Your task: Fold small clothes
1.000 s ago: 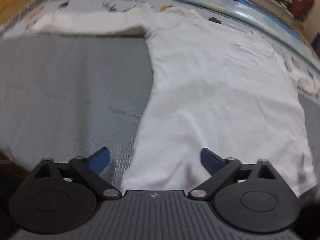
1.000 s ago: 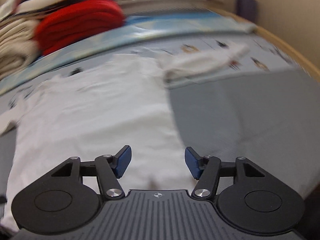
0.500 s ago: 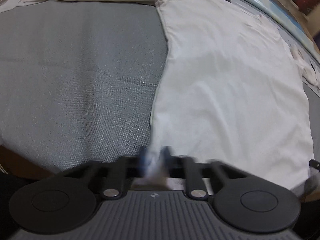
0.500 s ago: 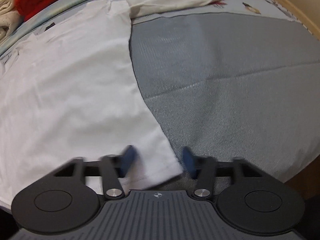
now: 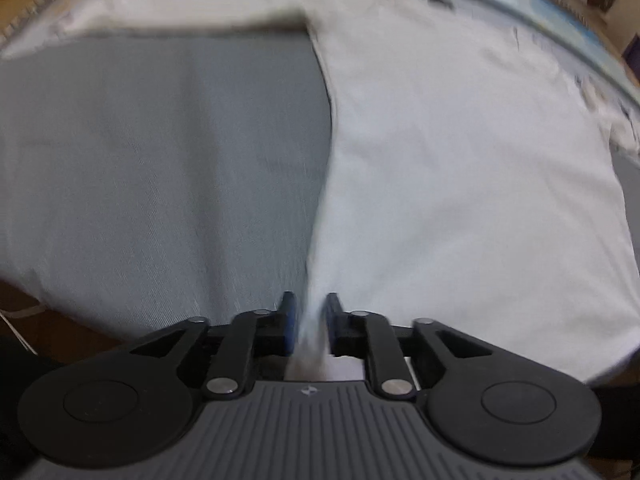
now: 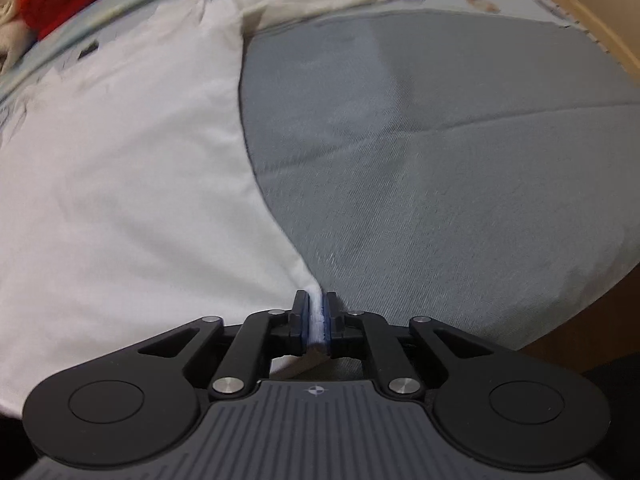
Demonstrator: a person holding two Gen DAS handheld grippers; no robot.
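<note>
Both claws have hold of the white long-sleeved shirt [image 5: 460,168], which lies flat on the grey cloth [image 5: 160,168] over the bed, collar away from us: our right gripper [image 6: 318,318] is closing narrow on the near right hem corner, cloth pinched between its blue pads, while our left gripper [image 5: 310,322] has the near left corner between jaws that are easing a little apart. We judge the step is to carry the hem up toward the collar, so we should first firm the left pinch. Then lift both corners evenly and keep the hem taut so the fold lands straight.
</note>
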